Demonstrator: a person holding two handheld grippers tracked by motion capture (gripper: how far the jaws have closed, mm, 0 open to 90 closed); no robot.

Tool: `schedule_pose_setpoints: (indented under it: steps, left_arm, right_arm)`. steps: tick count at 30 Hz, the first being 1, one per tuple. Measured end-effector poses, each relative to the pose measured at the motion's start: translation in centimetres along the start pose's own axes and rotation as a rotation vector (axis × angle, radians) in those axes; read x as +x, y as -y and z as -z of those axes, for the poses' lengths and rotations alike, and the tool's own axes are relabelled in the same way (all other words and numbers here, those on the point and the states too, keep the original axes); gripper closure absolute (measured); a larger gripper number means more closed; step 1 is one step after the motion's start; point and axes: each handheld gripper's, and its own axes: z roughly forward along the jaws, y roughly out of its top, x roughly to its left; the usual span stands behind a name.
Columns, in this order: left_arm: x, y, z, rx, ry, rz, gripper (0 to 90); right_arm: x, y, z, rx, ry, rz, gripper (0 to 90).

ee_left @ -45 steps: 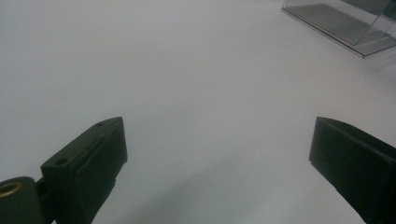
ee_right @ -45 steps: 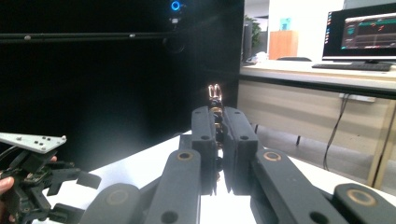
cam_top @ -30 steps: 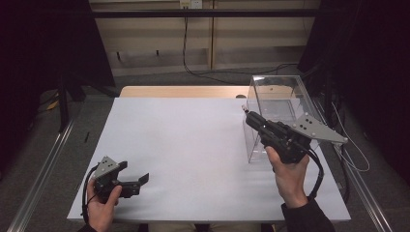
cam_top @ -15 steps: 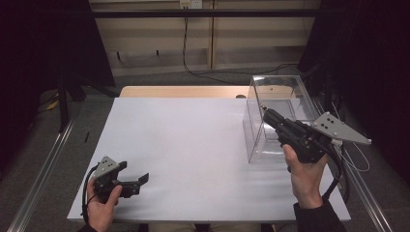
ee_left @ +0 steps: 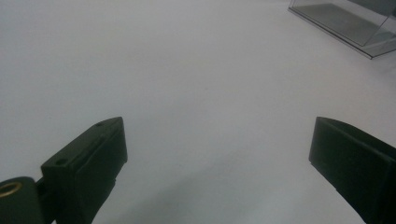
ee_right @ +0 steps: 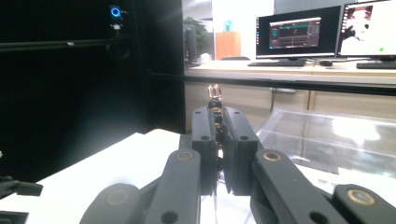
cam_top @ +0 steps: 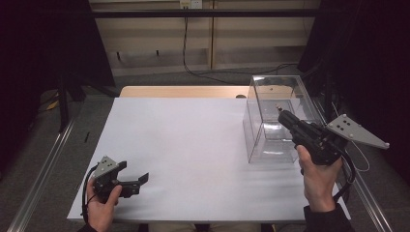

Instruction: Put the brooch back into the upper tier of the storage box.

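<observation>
Right gripper [cam_top: 280, 110] raised level, jaws clamping a small trinket [ee_right: 215, 103].

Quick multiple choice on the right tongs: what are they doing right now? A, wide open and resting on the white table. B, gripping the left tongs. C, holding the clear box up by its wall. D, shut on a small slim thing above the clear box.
D: the right tongs are shut on a small slim thing that pokes past their tips, held over the clear box.
</observation>
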Motion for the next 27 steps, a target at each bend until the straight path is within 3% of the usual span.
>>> schedule_pose_setpoints:
  steps: [19,27]
  left_arm:
    - [0.0,0.0,-0.1,0.008,0.005,0.001,3.9]
    - [0.0,0.0,-0.1,0.007,0.007,0.005,3.9]
  right_arm:
    - [-2.2,1.7,2.1,0.057,0.075,-0.008,84.5]
    - [-2.3,2.2,2.1,0.085,0.073,-0.007,84.5]
